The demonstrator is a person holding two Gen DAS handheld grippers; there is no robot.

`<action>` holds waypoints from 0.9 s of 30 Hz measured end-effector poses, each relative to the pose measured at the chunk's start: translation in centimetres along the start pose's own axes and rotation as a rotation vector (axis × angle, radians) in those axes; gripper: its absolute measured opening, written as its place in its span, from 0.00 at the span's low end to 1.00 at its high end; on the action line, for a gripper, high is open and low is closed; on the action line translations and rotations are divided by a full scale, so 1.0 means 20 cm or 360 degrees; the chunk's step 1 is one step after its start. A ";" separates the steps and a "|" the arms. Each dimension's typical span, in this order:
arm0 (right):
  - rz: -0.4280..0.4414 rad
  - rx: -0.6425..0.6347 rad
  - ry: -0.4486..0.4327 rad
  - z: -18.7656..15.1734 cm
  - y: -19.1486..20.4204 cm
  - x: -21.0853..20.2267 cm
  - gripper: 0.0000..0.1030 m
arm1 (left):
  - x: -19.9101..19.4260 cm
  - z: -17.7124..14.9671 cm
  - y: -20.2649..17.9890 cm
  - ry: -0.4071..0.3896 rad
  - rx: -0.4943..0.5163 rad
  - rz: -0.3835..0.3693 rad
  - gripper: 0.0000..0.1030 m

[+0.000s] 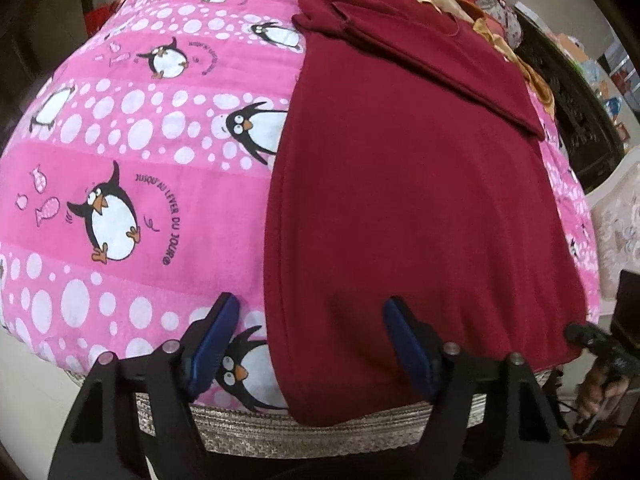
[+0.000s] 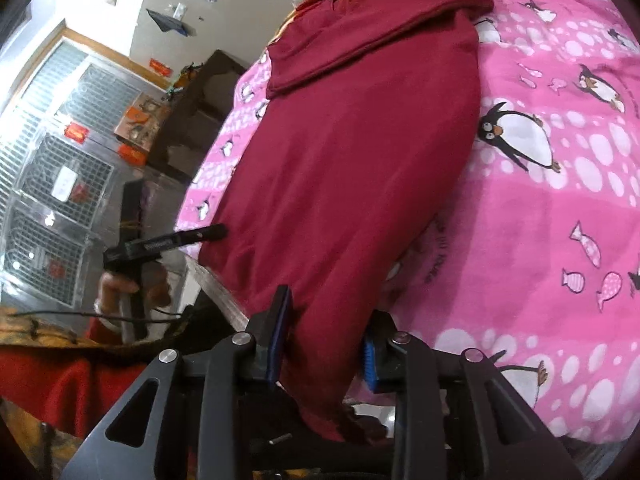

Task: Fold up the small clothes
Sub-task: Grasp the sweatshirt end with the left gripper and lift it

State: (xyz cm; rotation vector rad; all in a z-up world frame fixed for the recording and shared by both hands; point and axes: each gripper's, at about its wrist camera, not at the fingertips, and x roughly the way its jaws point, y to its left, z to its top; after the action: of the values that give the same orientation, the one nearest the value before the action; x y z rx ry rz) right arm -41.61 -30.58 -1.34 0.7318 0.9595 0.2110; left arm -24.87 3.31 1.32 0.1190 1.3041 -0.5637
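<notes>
A dark red T-shirt (image 1: 400, 184) lies lengthwise on a pink penguin blanket (image 1: 120, 140), its sides and sleeves folded inward, hem toward me. My left gripper (image 1: 312, 320) is open just above the hem's left corner, one finger over the blanket, the other over the shirt. In the right wrist view the shirt (image 2: 360, 140) runs away from the camera, and my right gripper (image 2: 326, 324) has its blue pads on either side of the hem corner; the jaws stand partly apart with bunched cloth between them. The other gripper's tip (image 2: 200, 236) shows at the left.
The bed's woven edge (image 1: 320, 428) runs below the hem. Yellow and red clothes (image 1: 460, 0) are piled at the far end. A dark cabinet (image 1: 568, 92) stands at the right; a metal grille door (image 2: 52, 140) and boxes are beyond the bed.
</notes>
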 end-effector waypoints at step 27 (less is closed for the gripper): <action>0.0005 -0.0108 -0.0343 0.31 0.12 -0.20 0.26 | -0.29 0.32 -0.06 -0.0297 -0.0049 -0.0279 0.10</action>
State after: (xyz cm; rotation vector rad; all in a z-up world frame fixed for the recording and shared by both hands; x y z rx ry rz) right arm -38.48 -33.58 5.13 0.6786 0.7432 0.1629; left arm -20.76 1.67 8.75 -0.0731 1.1470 -0.6870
